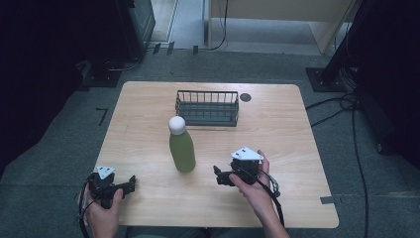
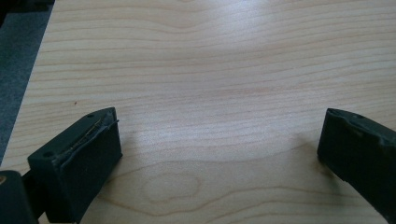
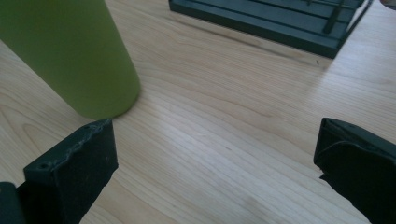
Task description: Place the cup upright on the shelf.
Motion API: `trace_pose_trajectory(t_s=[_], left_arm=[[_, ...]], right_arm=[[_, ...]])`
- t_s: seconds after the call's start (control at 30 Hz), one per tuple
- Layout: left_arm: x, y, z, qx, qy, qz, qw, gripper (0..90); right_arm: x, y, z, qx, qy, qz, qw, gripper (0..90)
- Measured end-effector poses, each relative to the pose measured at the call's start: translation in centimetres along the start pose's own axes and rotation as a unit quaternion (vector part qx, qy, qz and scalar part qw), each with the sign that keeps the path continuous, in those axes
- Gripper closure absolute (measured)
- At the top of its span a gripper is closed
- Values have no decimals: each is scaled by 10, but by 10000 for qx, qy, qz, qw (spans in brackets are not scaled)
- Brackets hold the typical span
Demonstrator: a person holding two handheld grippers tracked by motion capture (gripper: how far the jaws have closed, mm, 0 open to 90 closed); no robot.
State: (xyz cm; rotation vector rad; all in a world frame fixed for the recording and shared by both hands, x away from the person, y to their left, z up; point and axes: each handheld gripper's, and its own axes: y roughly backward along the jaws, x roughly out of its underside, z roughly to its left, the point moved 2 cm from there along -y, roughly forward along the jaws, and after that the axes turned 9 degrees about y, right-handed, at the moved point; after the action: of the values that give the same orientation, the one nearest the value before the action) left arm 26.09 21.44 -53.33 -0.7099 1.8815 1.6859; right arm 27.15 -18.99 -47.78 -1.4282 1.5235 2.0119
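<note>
A green bottle [image 1: 182, 150] with a white round cap stands upright in the middle of the wooden table [image 1: 148, 104]. Behind it sits a dark wire basket [image 1: 207, 107]. My right gripper [image 1: 218, 175] rests low to the right of the bottle, open, its jaws wide apart with bare wood between them. In the right gripper view the bottle [image 3: 65, 51] stands just beyond the left jaw and the basket [image 3: 275, 21] lies across the top. My left gripper [image 1: 131, 182] is open near the table's front left corner, over bare table [image 2: 210, 84].
A small dark round mark [image 1: 245, 97] lies on the table right of the basket. Cables [image 1: 346, 106] run over the grey floor to the right. Dark equipment stands at the back left and right. Light wooden furniture [image 1: 297, 20] sits beyond the table.
</note>
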Motion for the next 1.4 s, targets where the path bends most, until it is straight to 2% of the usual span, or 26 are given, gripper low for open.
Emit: trace_pose_trajectory(t_s=[0.3, 0.5, 0.53, 0.6, 0.7, 0.87, 1.03, 1.23, 1.4], left_arm=[[0, 0, 0, 0, -1, -1, 10000, 0], [0, 0, 0, 1, 0, -1, 10000, 0], [0, 0, 0, 0, 1, 1, 10000, 0], [0, 0, 0, 1, 0, -2, 10000, 0], [0, 0, 0, 1, 0, -1, 10000, 0], [0, 0, 0, 0, -1, 0, 10000, 0], [0, 0, 0, -1, -4, 1, 10000, 0], [0, 0, 0, -1, -2, 0, 10000, 0], [0, 0, 0, -1, -2, 0, 10000, 0]], right_arm=[[-7, -10, 15, -139, 27, -68, 9999, 0], [-11, -15, 24, -222, 47, -210, 9995, 0], [-11, -16, 25, -207, 66, -243, 9995, 10], [-13, -19, 30, -99, 12, -394, 9992, 94], [-15, -22, 33, -82, -36, -478, 9988, 126], [-20, -28, 44, -364, 12, -645, 9973, 126], [-27, -33, 55, -522, 87, -726, 9960, 126], [-33, -38, 64, -624, 104, -766, 9951, 125], [-40, -44, 71, -619, 161, -869, 9942, 126]])
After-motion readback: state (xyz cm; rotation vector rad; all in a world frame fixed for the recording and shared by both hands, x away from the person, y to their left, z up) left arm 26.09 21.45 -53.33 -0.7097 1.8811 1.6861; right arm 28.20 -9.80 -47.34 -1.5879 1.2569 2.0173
